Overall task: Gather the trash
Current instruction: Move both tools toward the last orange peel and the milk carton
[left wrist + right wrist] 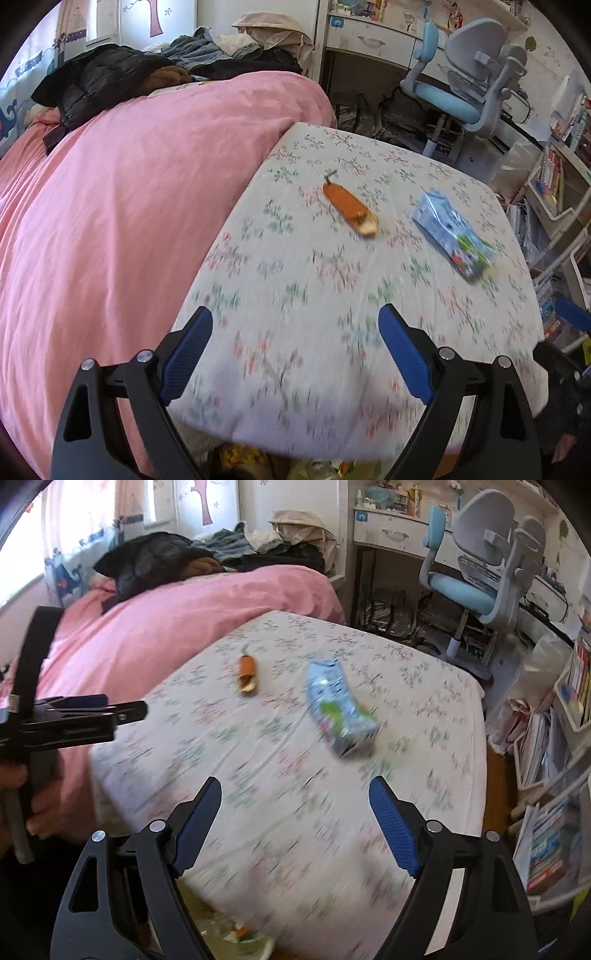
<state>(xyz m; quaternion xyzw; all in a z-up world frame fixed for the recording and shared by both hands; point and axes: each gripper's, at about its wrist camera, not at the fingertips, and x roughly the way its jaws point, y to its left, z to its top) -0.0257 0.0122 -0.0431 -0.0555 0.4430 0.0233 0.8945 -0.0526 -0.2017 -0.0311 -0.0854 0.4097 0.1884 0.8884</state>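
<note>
since both the left gripper [295, 321] and right gripper [295, 794] hang spread wide and empty over the sheet's [295, 369] near edge, we judge the reach is just starting. below us at six o'clock sits what looks like a bin [236, 938] of scraps. farther out, the carton [338, 709] lies flat at one o'clock of the right gripper; we'd straddle its narrow width. the carrot [349, 208] lies at twelve of the left. open sheet surrounds both; a quilt [129, 221] rises at nine.
</note>
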